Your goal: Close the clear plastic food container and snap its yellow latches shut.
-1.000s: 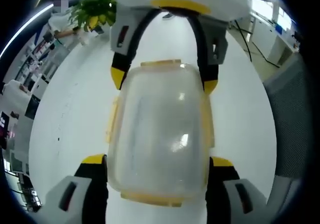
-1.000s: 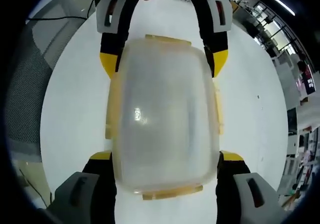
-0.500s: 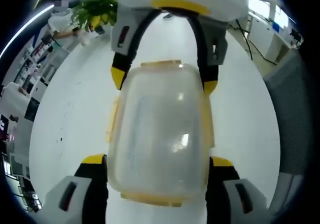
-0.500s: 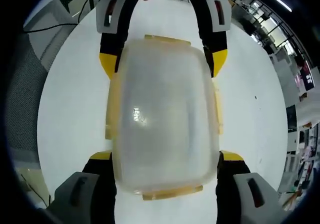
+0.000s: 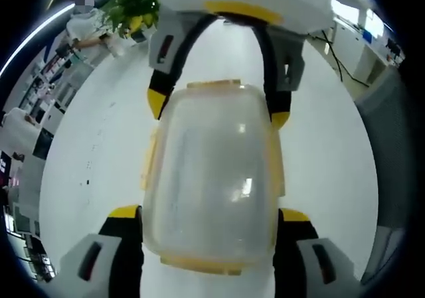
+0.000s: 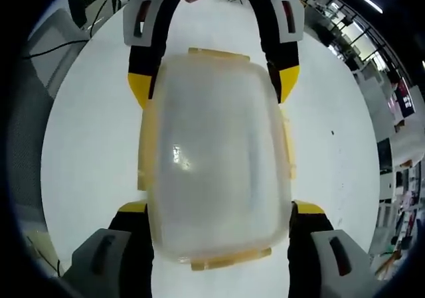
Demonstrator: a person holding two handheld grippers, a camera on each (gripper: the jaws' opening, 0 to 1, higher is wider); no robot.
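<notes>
Jaws of the left gripper rise yellow-tipped on either side of the clear food container, pressed against its near end, and the right gripper clamps the opposite end the same way, so the closed box sits pinched between both pairs over the white table. Yellow latches lie along its edges, seemingly folded flat, though haze in the plastic leaves that uncertain. Farther off, a green plant stands beyond the table.

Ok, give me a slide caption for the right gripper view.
Two tools, right and left, straddle opposite ends of a closed clear container on a white table.
</notes>
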